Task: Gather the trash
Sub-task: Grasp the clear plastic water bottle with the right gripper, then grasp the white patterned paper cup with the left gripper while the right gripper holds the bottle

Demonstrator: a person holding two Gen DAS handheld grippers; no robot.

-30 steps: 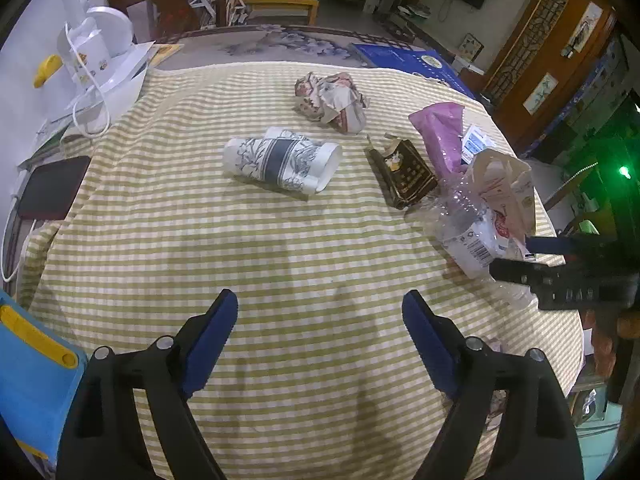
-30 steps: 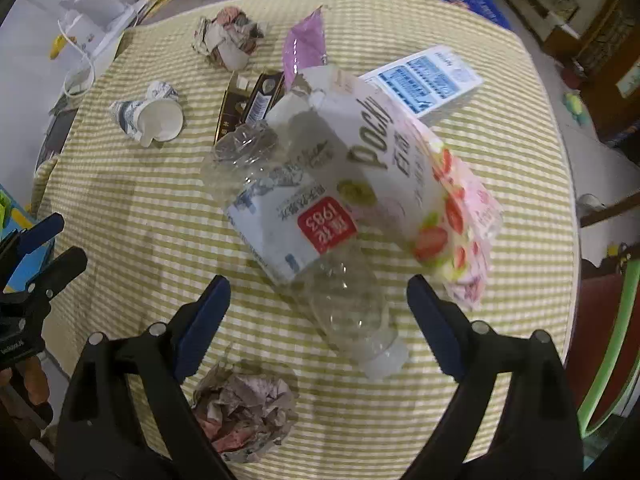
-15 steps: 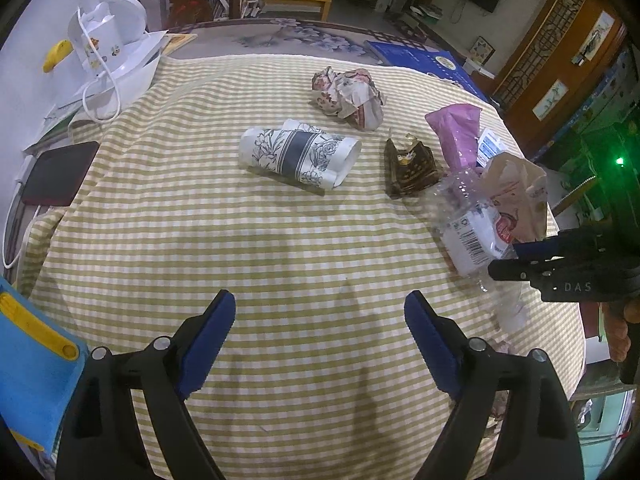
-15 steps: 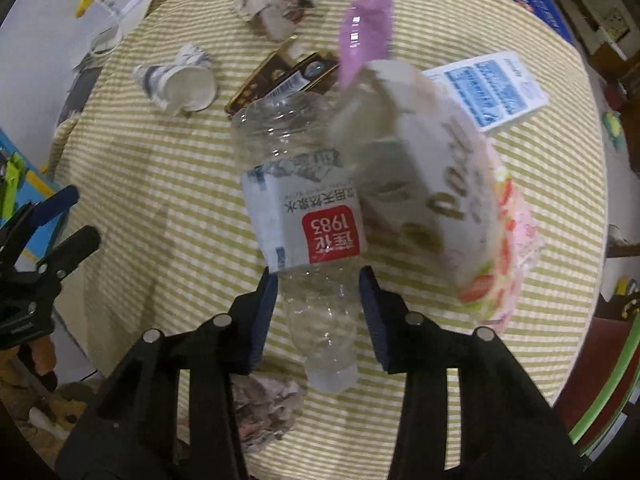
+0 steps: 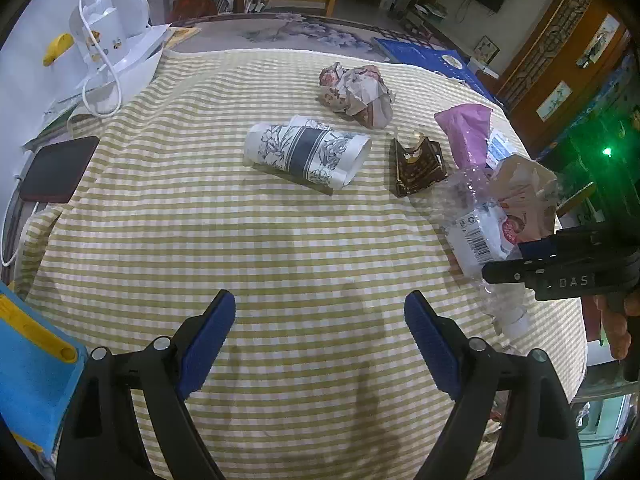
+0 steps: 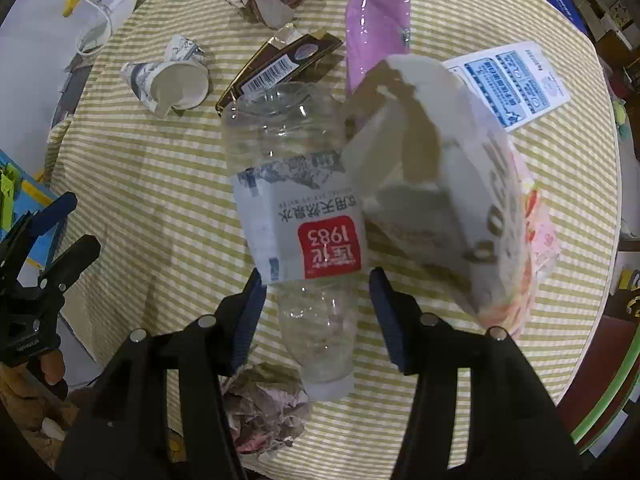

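Currently the right gripper point(image 6: 316, 284) is opening, its blue pads point(image 6: 250, 304) astride the neck of the clear plastic bottle with a white-and-red label point(image 6: 298, 216) but clear of it. At the bottle's three o'clock leans a crumpled white snack bag point(image 6: 452, 200). The left gripper point(image 5: 320, 320) gapes empty above the yellow-checked tablecloth point(image 5: 260, 248).

clear crushed bottle point(image 6: 296, 216) on its side, white-and-red label, cap toward the camera. torn snack box point(image 6: 452, 200) leaning against its right. pink bag point(image 6: 378, 28), brown wrapper point(image 6: 280, 66) and white leaflet point(image 6: 510, 84) behind. flattened paper cup point(image 5: 306, 152) and paper wad point(image 5: 356, 94) farther off. second wad point(image 6: 266, 410) at the counter's near edge.
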